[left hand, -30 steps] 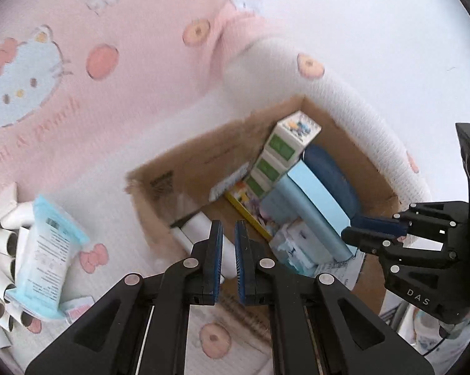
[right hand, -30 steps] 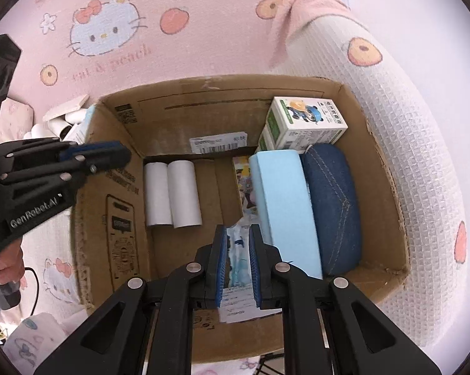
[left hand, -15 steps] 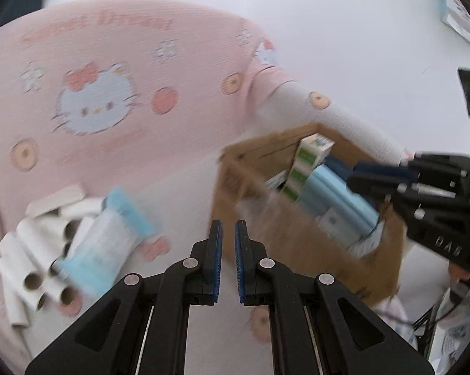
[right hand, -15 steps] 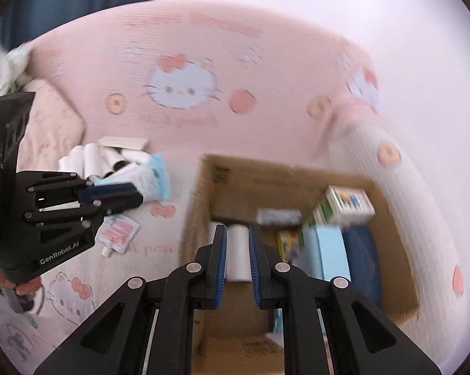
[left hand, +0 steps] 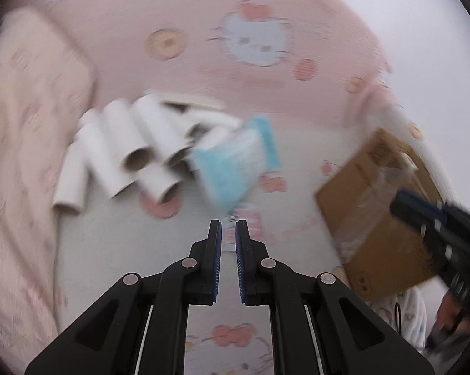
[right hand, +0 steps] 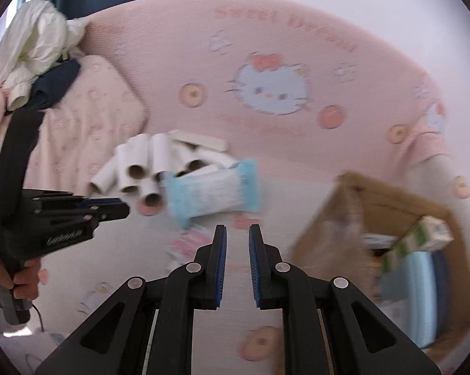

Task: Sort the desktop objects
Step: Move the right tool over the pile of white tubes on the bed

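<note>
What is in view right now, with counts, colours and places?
cardboard tubes: a pile, count unclear, white, on the bedding at left
wipes pack: one, light blue, leaning on the tube pile
small sachet: one, pink and white, below the pack, blurred
cardboard box: one, brown, at right
green-and-white carton: one, in the box
blue items: light and dark, in the box
clothes: white and navy heap, upper left
left tongs: black, shut, empty
right tongs: black, shut, empty
hand: one, on the left tongs' handle
</note>
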Tool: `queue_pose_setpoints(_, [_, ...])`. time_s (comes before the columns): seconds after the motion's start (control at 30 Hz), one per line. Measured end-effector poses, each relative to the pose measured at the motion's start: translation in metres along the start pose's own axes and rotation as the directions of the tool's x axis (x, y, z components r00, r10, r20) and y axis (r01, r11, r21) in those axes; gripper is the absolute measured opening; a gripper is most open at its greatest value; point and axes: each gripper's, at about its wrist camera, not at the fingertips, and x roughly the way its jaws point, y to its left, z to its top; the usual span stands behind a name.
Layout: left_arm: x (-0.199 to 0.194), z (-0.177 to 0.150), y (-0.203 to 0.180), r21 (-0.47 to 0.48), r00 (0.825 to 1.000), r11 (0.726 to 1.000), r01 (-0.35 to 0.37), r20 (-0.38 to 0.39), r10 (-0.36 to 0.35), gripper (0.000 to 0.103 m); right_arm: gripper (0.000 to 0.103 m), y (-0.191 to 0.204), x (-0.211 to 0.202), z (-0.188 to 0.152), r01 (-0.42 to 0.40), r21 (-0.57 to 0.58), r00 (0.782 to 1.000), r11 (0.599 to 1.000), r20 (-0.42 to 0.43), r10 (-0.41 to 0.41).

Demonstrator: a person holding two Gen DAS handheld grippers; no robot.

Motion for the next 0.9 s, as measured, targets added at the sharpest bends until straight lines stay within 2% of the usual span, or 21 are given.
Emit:
queue_pose_setpoints(0.07, [0.003, 0.002, 0.017, -0.034, 1.0, 0.999, -0.027, -0.009, 0.026, 0.013, 0.011, 0.018, 0.015, -0.005, -0.026, -0.025, 1.0, 0.999, -0.017, 0.025])
queue_pose_setpoints(0.2, [0.002, 0.008, 0.039, -0.091, 0.999, 0.995, -0.046, 0.009, 0.047, 0.031, 0.011, 0.05, 0.042, -0.012, -0.035, -0.122, 0.999, 0.992, -0.039, 0.031])
queue_pose_setpoints(0.3, [0.001, 0.013, 0.053, -0.132, 0.999, 0.99, -0.041, 0.029, 0.045, 0.04, 0.011, 0.064, 0.059, -0.013, -0.047, -0.162, 0.998, 0.986, -0.047, 0.04])
queue_pose_setpoints(0.4, [0.004, 0.016, 0.064, -0.161, 0.999, 0.987, -0.028, 0.018, 0.031, 0.046, 0.011, 0.073, 0.073, -0.007, -0.096, -0.161, 0.994, 0.982, -0.058, 0.088])
queue_pose_setpoints(0.5, [0.008, 0.014, 0.07, -0.171, 1.0, 0.985, -0.024, 0.004, 0.025, 0.047, 0.011, 0.079, 0.09, -0.001, -0.127, -0.156, 0.991, 0.979, -0.064, 0.118])
queue_pose_setpoints(0.7, [0.025, 0.008, 0.09, -0.254, 0.999, 0.967, 0.022, -0.023, -0.029, 0.047, 0.038, 0.094, 0.127, 0.002, -0.247, -0.132, 0.967, 0.96, -0.098, 0.235])
queue_pose_setpoints(0.77, [0.029, 0.007, 0.098, -0.294, 0.998, 0.955, 0.043, -0.021, -0.052, 0.047, 0.052, 0.095, 0.138, 0.003, -0.269, -0.083, 0.961, 0.96, -0.095, 0.261])
queue_pose_setpoints(0.9, [0.037, 0.008, 0.11, -0.35, 0.996, 0.934, 0.074, -0.014, -0.084, 0.047, 0.053, 0.102, 0.156, 0.004, -0.284, -0.067, 0.955, 0.956, -0.103, 0.277])
